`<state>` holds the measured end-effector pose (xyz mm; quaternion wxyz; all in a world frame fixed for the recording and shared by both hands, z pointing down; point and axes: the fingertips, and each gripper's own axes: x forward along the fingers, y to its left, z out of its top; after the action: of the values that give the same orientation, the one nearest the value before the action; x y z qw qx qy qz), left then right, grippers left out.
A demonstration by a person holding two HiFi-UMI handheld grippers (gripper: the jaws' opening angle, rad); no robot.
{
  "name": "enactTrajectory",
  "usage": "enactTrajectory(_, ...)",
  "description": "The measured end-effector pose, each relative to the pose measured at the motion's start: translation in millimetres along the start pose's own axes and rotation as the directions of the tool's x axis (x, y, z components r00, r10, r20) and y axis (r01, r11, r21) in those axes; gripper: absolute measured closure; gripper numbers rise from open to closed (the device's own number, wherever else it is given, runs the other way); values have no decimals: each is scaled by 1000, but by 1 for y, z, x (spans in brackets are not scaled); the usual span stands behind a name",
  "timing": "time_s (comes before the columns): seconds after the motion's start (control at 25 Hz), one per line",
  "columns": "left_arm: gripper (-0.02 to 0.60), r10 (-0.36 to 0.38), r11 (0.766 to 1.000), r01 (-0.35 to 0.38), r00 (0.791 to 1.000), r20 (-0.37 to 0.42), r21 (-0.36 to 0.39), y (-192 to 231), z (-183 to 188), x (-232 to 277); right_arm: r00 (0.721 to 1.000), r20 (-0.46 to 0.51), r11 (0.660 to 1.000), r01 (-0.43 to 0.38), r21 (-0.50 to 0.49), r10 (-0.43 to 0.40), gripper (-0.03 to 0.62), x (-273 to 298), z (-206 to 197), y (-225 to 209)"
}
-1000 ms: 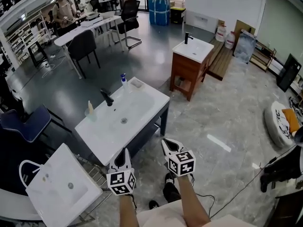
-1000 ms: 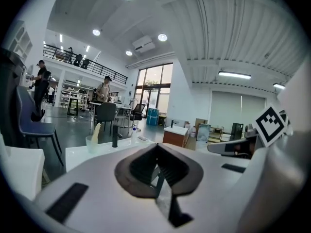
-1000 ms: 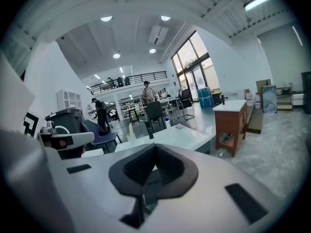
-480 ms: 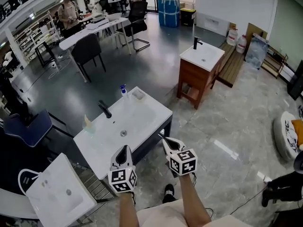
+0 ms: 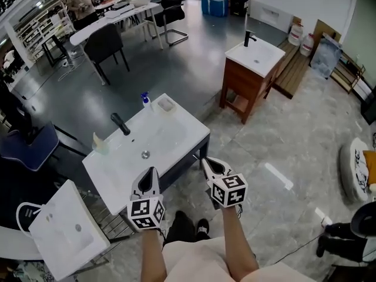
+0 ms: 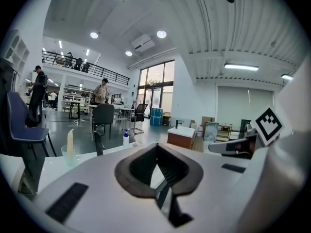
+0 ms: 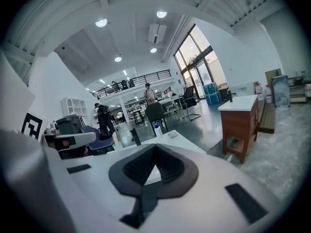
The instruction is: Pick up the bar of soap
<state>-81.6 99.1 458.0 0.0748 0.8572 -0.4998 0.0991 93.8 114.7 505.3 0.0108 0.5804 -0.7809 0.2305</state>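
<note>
Since a second ago the person has stepped closer: the white washstand now reaches right up to the grippers, and the desks at the back of the room have slid to the top edge of the head view. The left gripper hangs with its tip over the near edge of the washstand top, and the right gripper is just off the top's right corner, above the pale marbled floor. Both are closed tight, jaws together, with nothing between them. The washstand has a sunken basin, a black tap on its far long edge and a cup near its left corner. Around it there is a glossy grey floor, a wooden vanity with its own white basin further off, dark office chairs, and another loose basin at the lower left. The bar of soap lies in a small dish at the far corner of the washstand top, just beside a blue-topped pump bottle. It is across the whole basin from both grippers, well apart from either; it is too small to tell from its dish.
</note>
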Motion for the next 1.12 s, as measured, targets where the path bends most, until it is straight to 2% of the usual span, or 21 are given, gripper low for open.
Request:
enactTrajectory(0.12,575,2,1000,-2,1000,-15,28,-2,-1,12,1000,-8,1000,-14,9,14,589,6,-1,-7)
enactTrajectory(0.32,575,-14,999,14,1000,-21,31,-1,3,37,999,-34,999,-38,12,38,589,21,-3,-13)
enactTrajectory(0.64,575,-37,999,37,999,4,-8,11,18,92,999,-39,999,-38,14,38,589,58,15,-40)
enactTrajectory(0.8,575,5,1000,-5,1000,16,29,32,35,124,998,-55,1000,-31,-2,30,589,85,28,-50)
enactTrajectory(1.12,575,-24,999,24,999,29,-22,58,62,178,998,-68,999,-3,-32,0,589,134,67,-70)
